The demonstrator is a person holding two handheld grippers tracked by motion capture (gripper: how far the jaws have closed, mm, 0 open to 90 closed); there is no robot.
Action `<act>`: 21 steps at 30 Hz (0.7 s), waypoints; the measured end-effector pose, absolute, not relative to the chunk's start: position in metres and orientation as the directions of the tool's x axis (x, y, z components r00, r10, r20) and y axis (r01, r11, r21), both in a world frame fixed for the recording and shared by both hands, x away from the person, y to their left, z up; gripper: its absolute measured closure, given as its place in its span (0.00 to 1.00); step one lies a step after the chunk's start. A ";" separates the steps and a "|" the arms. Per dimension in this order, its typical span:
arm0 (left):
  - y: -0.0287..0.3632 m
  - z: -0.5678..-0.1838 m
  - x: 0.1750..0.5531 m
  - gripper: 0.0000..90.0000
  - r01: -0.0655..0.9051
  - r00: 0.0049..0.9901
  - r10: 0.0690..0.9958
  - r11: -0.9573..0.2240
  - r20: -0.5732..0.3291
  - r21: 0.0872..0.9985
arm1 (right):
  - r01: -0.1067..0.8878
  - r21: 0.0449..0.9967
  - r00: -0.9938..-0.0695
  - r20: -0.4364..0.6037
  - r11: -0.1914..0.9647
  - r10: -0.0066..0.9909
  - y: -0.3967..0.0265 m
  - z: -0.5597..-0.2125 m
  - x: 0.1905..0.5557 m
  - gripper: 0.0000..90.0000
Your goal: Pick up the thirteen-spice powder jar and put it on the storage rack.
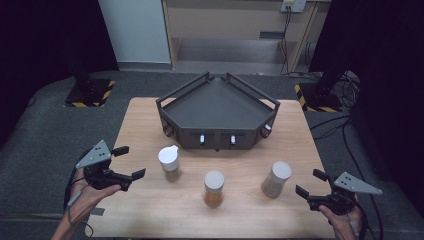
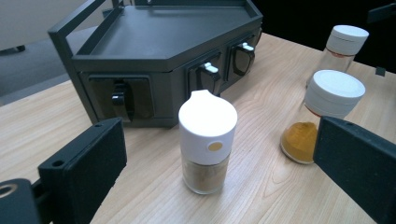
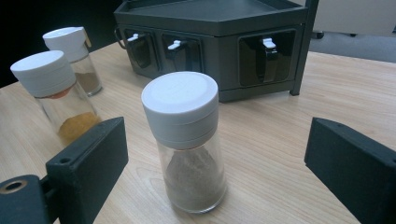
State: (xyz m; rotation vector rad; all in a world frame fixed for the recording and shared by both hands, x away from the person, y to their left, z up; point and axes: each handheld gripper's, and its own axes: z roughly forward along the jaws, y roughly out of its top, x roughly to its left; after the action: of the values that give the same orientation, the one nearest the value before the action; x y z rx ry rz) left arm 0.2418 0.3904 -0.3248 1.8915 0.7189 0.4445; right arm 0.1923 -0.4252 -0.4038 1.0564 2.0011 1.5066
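Three white-capped spice jars stand on the wooden table (image 1: 150,210). The left jar (image 1: 169,162) (image 2: 207,140) has a flip cap and tan powder. The middle jar (image 1: 214,188) (image 2: 327,112) holds orange powder. The right jar (image 1: 276,179) (image 3: 187,140) holds grey-brown powder. My left gripper (image 1: 131,161) hovers left of the flip-cap jar, open and apart from it. Near the front right edge, my right gripper (image 1: 309,182) is open, with the grey-brown jar just ahead of its jaws and untouched.
A black corner rack (image 1: 217,107) (image 2: 163,42) (image 3: 210,18) with a flat top, side rails and small drawer handles sits at the back of the table behind the jars. Dark floor surrounds the table, with cables at the right.
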 end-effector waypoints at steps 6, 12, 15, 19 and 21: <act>0.382 -0.311 0.256 0.02 0.274 0.783 0.621 -0.360 0.010 0.892 | 0.321 0.939 -0.625 0.111 0.125 0.773 -0.425 -0.404 0.193 0.07; 0.378 -0.307 0.266 0.02 0.279 0.792 0.610 -0.381 0.013 0.882 | 0.321 0.939 -0.625 0.111 0.124 0.773 -0.426 -0.404 0.192 0.07; 0.374 -0.303 0.274 0.02 0.280 0.802 0.597 -0.395 0.012 0.875 | 0.321 0.939 -0.625 0.113 0.122 0.773 -0.426 -0.404 0.192 0.07; 0.370 -0.299 0.282 0.02 0.280 0.812 0.583 -0.406 0.011 0.870 | 0.320 0.939 -0.625 0.111 0.124 0.773 -0.426 -0.404 0.192 0.07; 0.369 -0.298 0.287 0.02 0.281 0.818 0.575 -0.410 0.006 0.868 | 0.320 0.939 -0.624 0.111 0.123 0.774 -0.426 -0.404 0.192 0.07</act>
State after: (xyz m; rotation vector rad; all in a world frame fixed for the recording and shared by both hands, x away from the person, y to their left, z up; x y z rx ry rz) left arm 0.2870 0.3688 -0.2981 2.0163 0.6336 0.3758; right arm 0.1915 -0.4255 -0.4037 1.0574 2.0020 1.5083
